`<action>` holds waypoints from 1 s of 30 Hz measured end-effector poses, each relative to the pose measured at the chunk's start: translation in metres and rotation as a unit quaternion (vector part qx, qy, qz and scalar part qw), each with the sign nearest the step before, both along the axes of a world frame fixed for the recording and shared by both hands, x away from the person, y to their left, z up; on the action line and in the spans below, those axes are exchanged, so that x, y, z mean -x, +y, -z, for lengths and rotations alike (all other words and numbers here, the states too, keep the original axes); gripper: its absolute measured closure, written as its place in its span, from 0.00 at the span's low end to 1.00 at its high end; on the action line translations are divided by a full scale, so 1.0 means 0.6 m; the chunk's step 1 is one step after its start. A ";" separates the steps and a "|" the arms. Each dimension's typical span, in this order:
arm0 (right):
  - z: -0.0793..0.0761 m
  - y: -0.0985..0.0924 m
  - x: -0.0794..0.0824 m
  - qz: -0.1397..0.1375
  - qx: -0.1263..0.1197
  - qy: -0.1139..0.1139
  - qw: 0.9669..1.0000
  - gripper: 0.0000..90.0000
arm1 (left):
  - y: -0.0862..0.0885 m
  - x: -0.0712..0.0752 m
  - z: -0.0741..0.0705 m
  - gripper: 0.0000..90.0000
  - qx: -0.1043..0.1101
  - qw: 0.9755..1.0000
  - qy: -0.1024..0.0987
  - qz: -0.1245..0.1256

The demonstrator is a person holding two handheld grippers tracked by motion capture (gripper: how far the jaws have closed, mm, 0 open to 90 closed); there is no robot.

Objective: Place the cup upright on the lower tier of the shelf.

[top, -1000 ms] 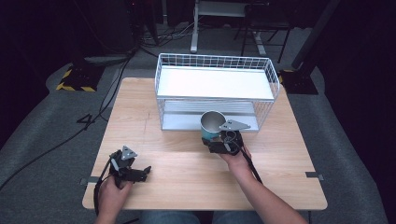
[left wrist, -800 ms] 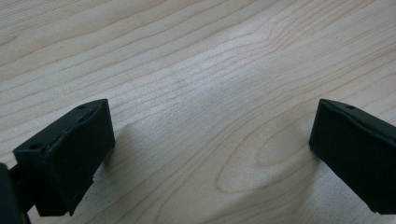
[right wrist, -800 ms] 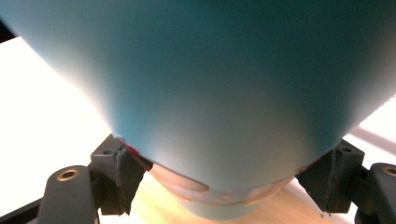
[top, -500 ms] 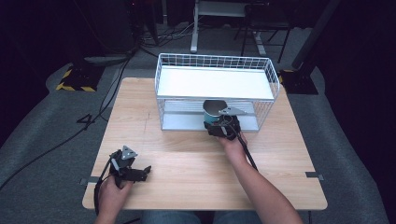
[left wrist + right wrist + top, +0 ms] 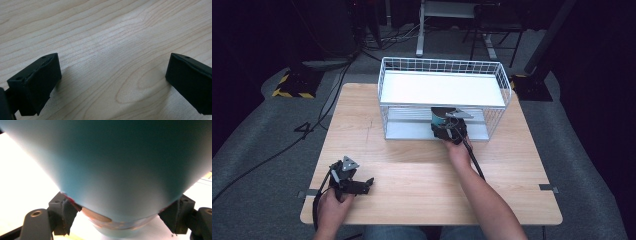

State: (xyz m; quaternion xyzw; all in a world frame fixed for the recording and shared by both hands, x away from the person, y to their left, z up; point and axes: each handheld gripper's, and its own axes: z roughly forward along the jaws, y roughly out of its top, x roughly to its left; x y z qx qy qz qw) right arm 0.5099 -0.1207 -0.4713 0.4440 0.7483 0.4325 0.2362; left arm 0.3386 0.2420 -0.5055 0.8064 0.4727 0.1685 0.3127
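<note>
A teal cup (image 5: 438, 119) is clamped between the right gripper's (image 5: 450, 131) jaws at frame centre, at the lower tier of the white wire rack (image 5: 387, 95). Level entry beneath the shelf is advised. The left gripper (image 5: 368, 183) rests wide, lower left.

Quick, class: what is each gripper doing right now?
Left gripper: open, holding nothing, above the wooden table.
Right gripper: shut on the teal cup at the wire rack.
</note>
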 end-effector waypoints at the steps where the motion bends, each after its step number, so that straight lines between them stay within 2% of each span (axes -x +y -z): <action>1: 0.001 -0.001 -0.004 -0.002 0.003 -0.006 1.000 0.27 | 0.000 0.000 0.000 0.01 0.001 1.000 -0.001 -0.001; 13: 0.020 0.003 -0.036 0.016 0.003 0.011 1.000 0.27 | 0.000 0.000 0.000 0.01 0.000 1.000 -0.001 -0.001; 30: 0.025 0.004 -0.040 0.005 -0.004 0.016 1.000 0.26 | 0.000 0.000 0.000 0.01 0.000 1.000 -0.001 -0.001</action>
